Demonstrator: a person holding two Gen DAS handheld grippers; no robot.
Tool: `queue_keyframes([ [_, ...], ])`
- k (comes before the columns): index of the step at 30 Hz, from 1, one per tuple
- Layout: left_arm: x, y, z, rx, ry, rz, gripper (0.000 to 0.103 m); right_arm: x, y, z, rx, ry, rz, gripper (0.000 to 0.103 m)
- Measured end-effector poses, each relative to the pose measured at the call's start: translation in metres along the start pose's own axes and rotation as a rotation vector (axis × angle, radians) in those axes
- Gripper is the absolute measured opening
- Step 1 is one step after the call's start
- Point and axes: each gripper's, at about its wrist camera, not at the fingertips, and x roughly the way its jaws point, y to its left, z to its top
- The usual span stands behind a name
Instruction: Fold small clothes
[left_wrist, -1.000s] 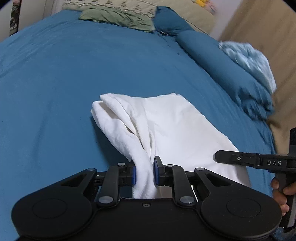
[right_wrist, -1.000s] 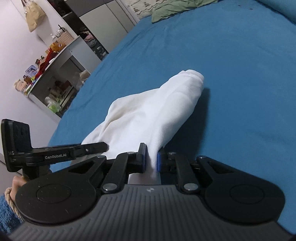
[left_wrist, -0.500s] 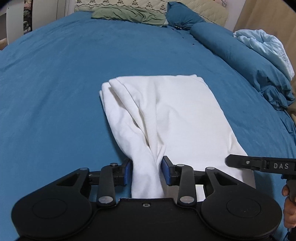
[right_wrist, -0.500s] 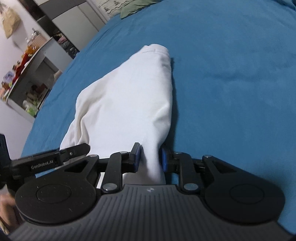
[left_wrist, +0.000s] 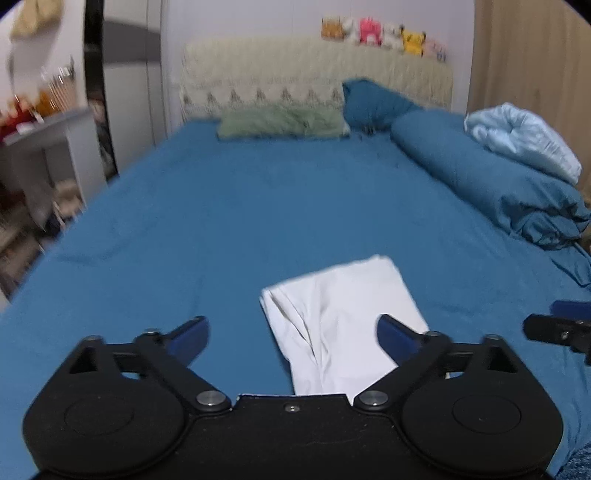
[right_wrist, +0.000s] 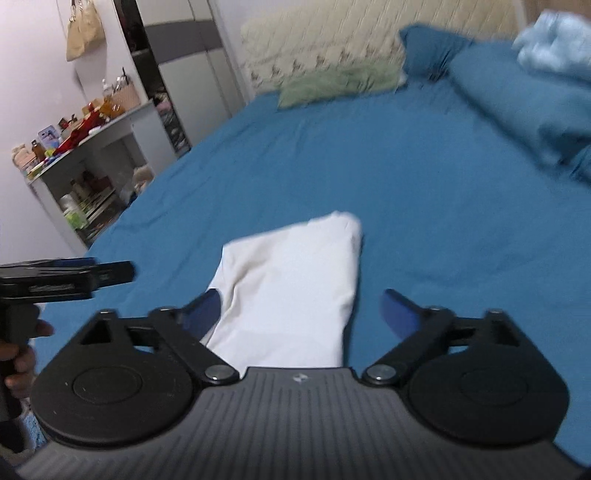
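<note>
A folded white garment (left_wrist: 340, 317) lies flat on the blue bed sheet (left_wrist: 258, 221), near the bed's front edge. It also shows in the right wrist view (right_wrist: 291, 291). My left gripper (left_wrist: 291, 336) is open, raised just above the garment's near left part and holding nothing. My right gripper (right_wrist: 301, 310) is open too, above the garment's near right end and empty. Each gripper shows at the edge of the other's view.
A green pillow (left_wrist: 282, 123) and a blue pillow (left_wrist: 373, 101) lie by the headboard. A rolled blue duvet (left_wrist: 491, 181) with a light blue cloth (left_wrist: 524, 138) runs along the right side. A cluttered shelf (right_wrist: 85, 162) stands left of the bed.
Both grippers opened and let go of the white garment, then lifted and drew back. The garment now lies flat on the bed.
</note>
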Motion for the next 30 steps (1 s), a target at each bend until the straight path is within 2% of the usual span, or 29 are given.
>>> queue_keyframes([
  [3,-0.038,-0.006,-0.001,0.012,-0.011,0.042,0.103,-0.038,0.015,0.005,-0.035,-0.03,-0.083,0.103],
  [8,-0.079,-0.016,-0.022,0.023,-0.01,0.106,0.103,-0.077,0.034,-0.004,-0.041,0.012,-0.191,0.103],
  [15,-0.098,-0.024,-0.066,0.023,0.054,0.152,0.103,-0.102,0.044,-0.038,-0.022,0.043,-0.265,0.103],
  [22,-0.105,-0.025,-0.087,0.005,0.064,0.147,0.103,-0.102,0.052,-0.073,-0.03,0.127,-0.278,0.103],
  [30,-0.105,-0.027,-0.09,0.015,0.066,0.146,0.103,-0.102,0.055,-0.086,-0.024,0.157,-0.28,0.103],
])
